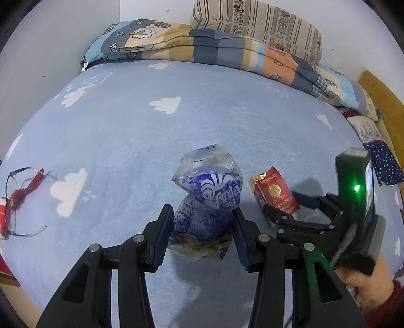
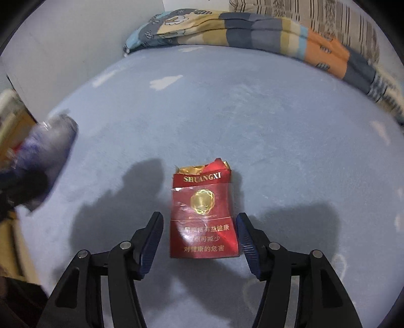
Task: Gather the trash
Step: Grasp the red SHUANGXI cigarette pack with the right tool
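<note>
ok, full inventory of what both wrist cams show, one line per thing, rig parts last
crumpled clear-and-blue plastic wrapper: 1, between the left gripper's pads
torn red cigarette pack: 1, on the bed between the right gripper's open jaws
red-and-clear film strips: 1 tangle, far left
light-blue cloud-print bedsheet: 1, under everything
patchwork quilt: 1, folded, far edge
striped pillow: 1, behind the quilt
left gripper: black, shut on the wrapper
right gripper: black, open
hand: 1, lower right

crumpled blue-white plastic tissue wrapper (image 1: pixel 207 201), upright, centre of bed; torn red cigarette pack (image 1: pixel 275 193), flat at its 3 o'clock; red cellophane scraps (image 1: pixel 20 194) far at 9 o'clock
</note>
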Demonstrator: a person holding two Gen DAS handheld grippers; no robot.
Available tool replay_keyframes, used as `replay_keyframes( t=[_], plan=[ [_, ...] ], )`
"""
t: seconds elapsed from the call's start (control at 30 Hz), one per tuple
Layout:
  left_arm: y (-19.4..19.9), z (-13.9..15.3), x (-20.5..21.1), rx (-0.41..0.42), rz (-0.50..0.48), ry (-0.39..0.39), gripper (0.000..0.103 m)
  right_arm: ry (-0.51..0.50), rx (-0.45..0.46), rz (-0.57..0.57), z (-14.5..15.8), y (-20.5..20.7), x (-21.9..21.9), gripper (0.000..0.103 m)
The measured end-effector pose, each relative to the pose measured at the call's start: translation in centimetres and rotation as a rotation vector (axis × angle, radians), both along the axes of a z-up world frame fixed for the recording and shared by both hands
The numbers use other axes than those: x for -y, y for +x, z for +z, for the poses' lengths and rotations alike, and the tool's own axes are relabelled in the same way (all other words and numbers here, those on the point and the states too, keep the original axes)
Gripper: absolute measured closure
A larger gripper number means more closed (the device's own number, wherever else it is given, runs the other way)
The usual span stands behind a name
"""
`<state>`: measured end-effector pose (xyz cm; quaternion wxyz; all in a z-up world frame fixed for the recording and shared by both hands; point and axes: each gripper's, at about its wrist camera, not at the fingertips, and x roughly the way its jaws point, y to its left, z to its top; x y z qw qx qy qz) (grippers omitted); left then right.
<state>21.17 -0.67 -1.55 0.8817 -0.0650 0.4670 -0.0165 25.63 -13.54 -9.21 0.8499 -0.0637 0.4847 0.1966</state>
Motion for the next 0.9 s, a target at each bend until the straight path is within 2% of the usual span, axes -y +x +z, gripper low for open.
replay_keyframes(
  t=[0.03,0.13,0.23,0.37,0.53,0.6,0.7,0.9],
  plan=[
    [0.0,0.0,-0.1,0.002,-0.002,-0.002,0.059,-0.021,-0.001,-0.02,-0.2,-0.1,-0.1,0.045],
    [-0.4,0.6,0.2,0.019,-0.018,-0.013,0.059,-0.051,0.04,-0.073,0.5,-1.2,0.7,0.045],
    [-1.1,1.1,1.2,0.043,-0.041,0.002,0.059,-0.02,0.079,-0.138,2.5,-3.4,2.5,0.045],
    [-2.3,1.4,2.7,0.073,-0.074,0.029,0.059,0.011,0.159,-0.24,6.3,-8.0,4.9,0.045],
    [-4.5,2.1,5.1,0.141,-0.124,0.089,0.059,0.065,0.248,-0.35,9.5,-15.1,7.3,0.045],
    [-5.2,2.3,6.0,0.163,-0.137,0.1,0.059,0.095,0.285,-0.386,10.0,-17.6,7.8,0.045],
    [-5.9,2.4,7.3,0.174,-0.163,0.094,0.059,0.084,0.333,-0.433,9.9,-20.1,8.3,0.045],
    [-7.2,2.4,9.8,0.222,-0.21,0.156,0.059,0.12,0.343,-0.485,10.0,-20.2,10.1,0.045]
  ],
)
